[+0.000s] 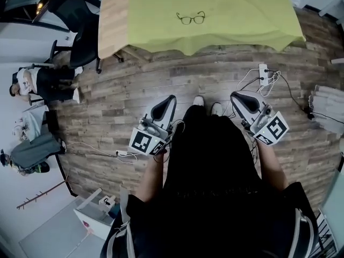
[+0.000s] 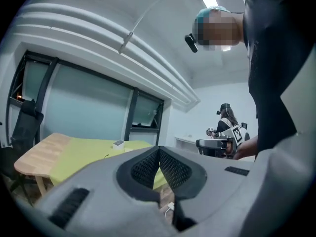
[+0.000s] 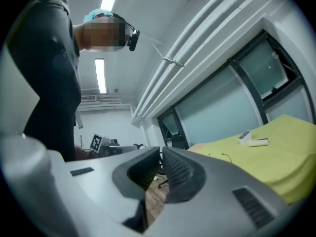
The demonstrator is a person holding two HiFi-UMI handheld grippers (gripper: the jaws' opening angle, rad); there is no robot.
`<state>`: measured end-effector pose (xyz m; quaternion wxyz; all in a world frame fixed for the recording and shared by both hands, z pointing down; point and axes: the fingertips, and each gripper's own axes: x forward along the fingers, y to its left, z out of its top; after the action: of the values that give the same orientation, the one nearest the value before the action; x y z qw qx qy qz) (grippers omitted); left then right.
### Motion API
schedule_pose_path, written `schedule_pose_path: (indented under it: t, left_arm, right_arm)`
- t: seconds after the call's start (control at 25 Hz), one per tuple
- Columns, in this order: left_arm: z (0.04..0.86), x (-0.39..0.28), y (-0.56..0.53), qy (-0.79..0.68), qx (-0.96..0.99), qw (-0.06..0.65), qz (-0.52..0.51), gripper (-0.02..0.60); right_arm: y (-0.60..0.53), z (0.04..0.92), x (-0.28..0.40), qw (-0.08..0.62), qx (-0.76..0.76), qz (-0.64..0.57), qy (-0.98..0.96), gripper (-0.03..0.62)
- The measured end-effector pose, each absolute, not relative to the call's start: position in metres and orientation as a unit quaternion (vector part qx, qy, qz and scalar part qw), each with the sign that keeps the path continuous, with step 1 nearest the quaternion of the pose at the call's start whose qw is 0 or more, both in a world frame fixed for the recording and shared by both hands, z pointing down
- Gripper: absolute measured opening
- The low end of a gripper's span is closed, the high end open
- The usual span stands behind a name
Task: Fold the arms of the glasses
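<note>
**While the glasses lie far off, both grippers hang low and empty**

Because the person stands well back from the table [image 1: 113, 20], nothing is within reach yet. At the left hip the left gripper [image 1: 163, 110] hangs low, pointing forward over the wooden floor [image 1: 134, 85]. Its own view shows the jaws pressed together with nothing between them — a carrying posture, I judge, rather than a working one. Ahead, between the two tools, the glasses [image 1: 191, 18] rest on the yellow-green cloth [image 1: 242, 20] that covers most of the table. They are too small here to say how their arms lie. At the right hip the right gripper [image 1: 243, 102] mirrors the left — jaws closed, nothing held. Folding has probably not begun, and stepping up to the table would have to come first.
</note>
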<state>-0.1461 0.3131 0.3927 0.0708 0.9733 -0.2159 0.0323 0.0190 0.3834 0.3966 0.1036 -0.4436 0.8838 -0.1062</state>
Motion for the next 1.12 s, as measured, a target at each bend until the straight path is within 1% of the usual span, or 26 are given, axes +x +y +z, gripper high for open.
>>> schedule_pose_path:
  t: [0.2,0.36,0.56,0.84,1.12]
  left_arm:
    - [0.390,-0.141,0.316,-0.211,0.974,0.080,-0.004,0.017]
    - [0.400,-0.132,0.312,-0.193,0.978,0.077,-0.005,0.017]
    - [0.407,-0.129,0.277,-0.198,0.975,0.103,-0.014,0.018]
    - [0.407,-0.114,0.212,-0.189,0.976,0.108,-0.017,0.017]
    - [0.414,-0.104,0.132,-0.191,0.975,0.115,-0.004,0.017]
  right_arm:
    - [0.379,0.400,0.015,0.103,-0.422,-0.117,0.893,0.040]
    - [0.368,0.405,0.016,0.104,-0.417,-0.124,0.894,0.041]
    - [0.341,0.418,0.016,0.091,-0.422,-0.170,0.886,0.041]
    - [0.290,0.434,0.034,0.095,-0.435,-0.210,0.870,0.041]
    - [0.207,0.443,0.052,0.079,-0.449,-0.233,0.859,0.041]
